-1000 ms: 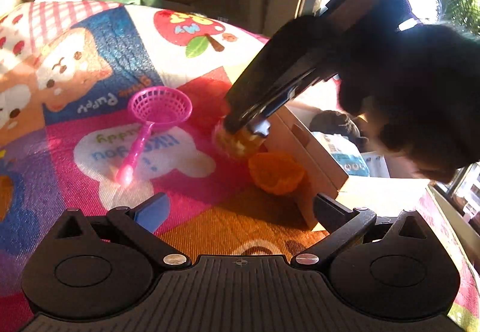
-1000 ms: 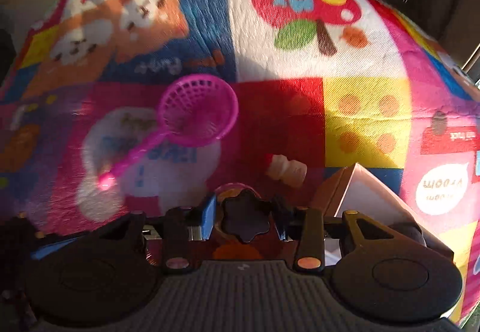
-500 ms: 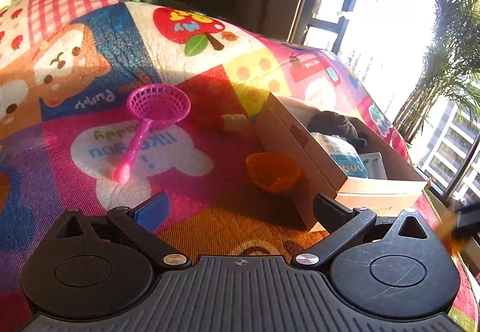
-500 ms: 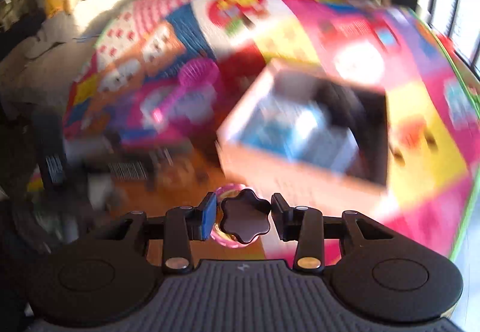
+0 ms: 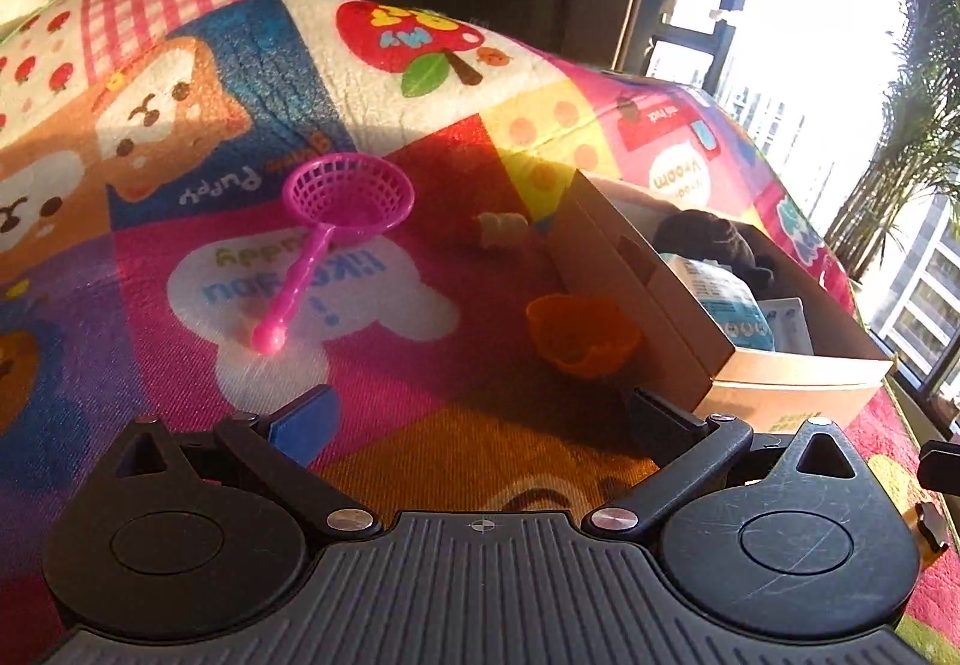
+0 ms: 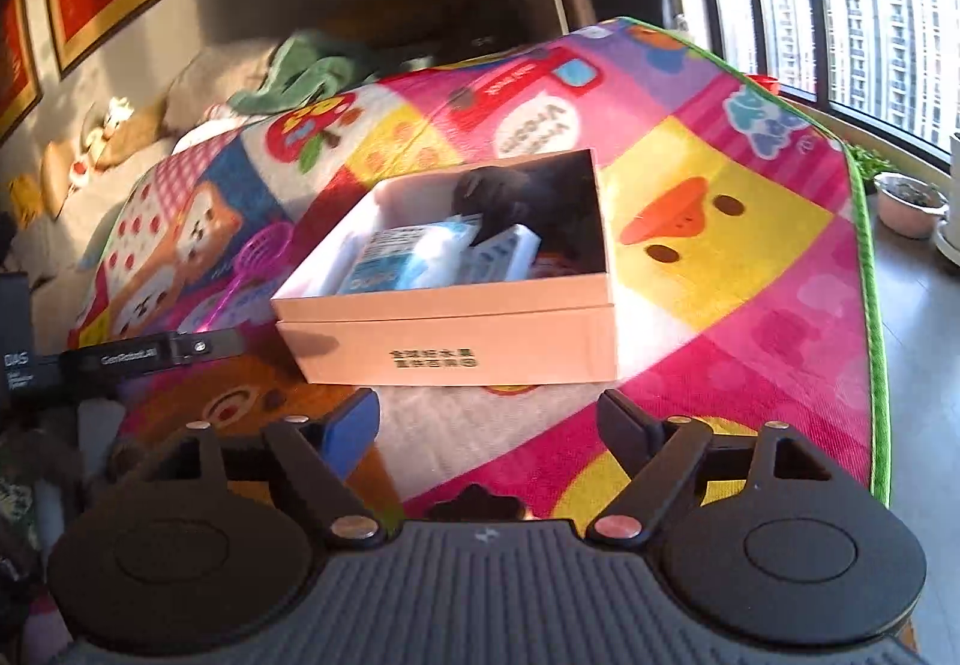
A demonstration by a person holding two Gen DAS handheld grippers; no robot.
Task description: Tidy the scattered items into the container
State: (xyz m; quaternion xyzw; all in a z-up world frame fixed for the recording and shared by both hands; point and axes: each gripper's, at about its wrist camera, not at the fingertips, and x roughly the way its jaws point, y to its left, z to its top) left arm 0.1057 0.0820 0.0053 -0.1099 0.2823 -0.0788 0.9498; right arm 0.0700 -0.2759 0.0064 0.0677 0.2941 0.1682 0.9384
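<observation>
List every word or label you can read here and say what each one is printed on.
"Puppy": play mat, upside down, beside the toast-dog picture.
"My": on the mat's red apple.
"Vroom": in the mat's white speech bubble.
"GenRobot.AI": left gripper, on its side.
Dark print on the cardboard box front: characters too blurred to read.
Blue packets inside the box: print too small.

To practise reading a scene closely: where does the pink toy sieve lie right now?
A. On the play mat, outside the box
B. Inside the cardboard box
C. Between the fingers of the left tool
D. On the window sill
A: the sieve lies flat on the mat, well clear of the box and of the left tool.
</observation>
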